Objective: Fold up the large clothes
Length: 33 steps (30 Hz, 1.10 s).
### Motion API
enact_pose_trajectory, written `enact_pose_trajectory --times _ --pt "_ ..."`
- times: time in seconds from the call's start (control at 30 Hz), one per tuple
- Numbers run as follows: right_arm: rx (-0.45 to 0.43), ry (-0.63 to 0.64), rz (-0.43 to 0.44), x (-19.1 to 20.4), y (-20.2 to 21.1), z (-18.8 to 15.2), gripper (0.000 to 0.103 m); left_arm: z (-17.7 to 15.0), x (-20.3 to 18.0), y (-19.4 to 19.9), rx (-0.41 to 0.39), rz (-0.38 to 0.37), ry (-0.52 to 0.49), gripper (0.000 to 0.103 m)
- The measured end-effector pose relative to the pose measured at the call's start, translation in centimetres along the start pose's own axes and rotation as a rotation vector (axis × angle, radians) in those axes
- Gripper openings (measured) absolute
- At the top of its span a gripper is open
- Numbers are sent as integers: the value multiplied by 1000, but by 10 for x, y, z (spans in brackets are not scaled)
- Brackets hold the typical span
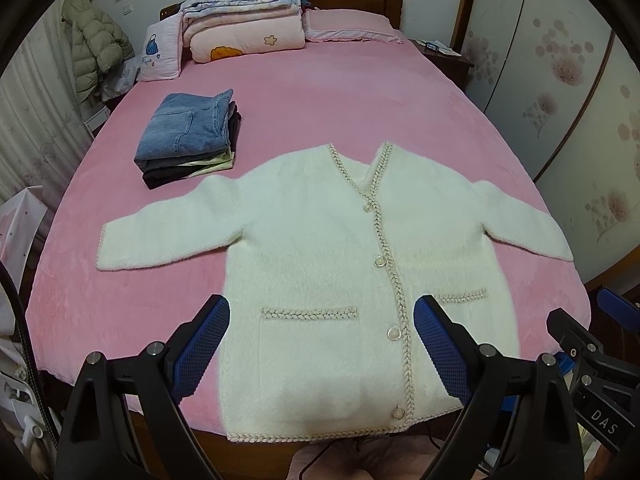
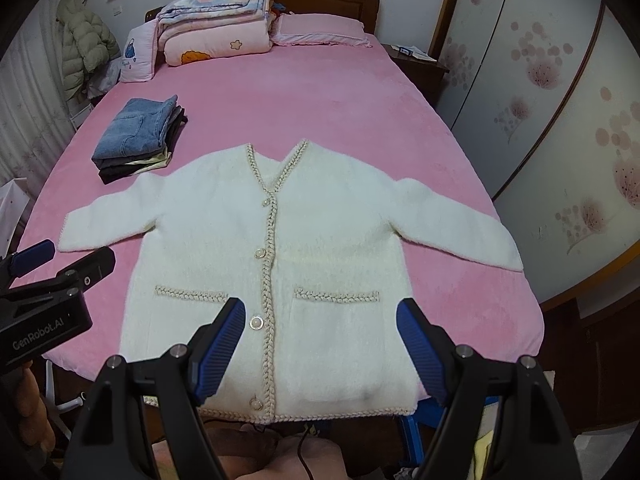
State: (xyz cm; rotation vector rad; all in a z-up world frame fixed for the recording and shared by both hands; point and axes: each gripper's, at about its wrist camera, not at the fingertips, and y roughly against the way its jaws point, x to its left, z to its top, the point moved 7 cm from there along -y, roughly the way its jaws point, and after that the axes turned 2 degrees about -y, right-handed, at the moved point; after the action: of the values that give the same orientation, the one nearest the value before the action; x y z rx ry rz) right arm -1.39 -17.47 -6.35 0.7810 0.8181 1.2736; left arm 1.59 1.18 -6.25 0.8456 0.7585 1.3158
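A white fluffy cardigan (image 1: 320,240) (image 2: 280,240) with braided beige trim, pearl buttons and two pockets lies flat and buttoned on the pink bed, sleeves spread out to both sides, its hem hanging at the near edge. My left gripper (image 1: 322,312) hovers open above the cardigan's lower left pocket, nothing between its blue pads. My right gripper (image 2: 320,314) hovers open above the lower right pocket, also holding nothing. Each gripper shows at the edge of the other's view.
A folded stack with blue jeans on top (image 1: 188,136) (image 2: 138,136) sits on the pink bed (image 1: 320,100) at the left. Folded quilts (image 1: 240,20) and pillows lie at the headboard. A wardrobe (image 2: 540,100) stands at the right, a hanging green coat (image 1: 94,40) at the left.
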Motion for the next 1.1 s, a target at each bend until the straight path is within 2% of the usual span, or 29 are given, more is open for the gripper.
enact_pose_trajectory --times 0.3,0.83,1.1 --pt "3 -17 -12 4 1 -7 78 -4 -1 1 10 -22 -25 93" --pt "-22 -96 -47 -9 11 -14 78 -1 -7 4 -14 -59 -45 93" --pt "-25 -97 -47 -10 11 -15 78 0 -8 7 -31 -61 -53 93"
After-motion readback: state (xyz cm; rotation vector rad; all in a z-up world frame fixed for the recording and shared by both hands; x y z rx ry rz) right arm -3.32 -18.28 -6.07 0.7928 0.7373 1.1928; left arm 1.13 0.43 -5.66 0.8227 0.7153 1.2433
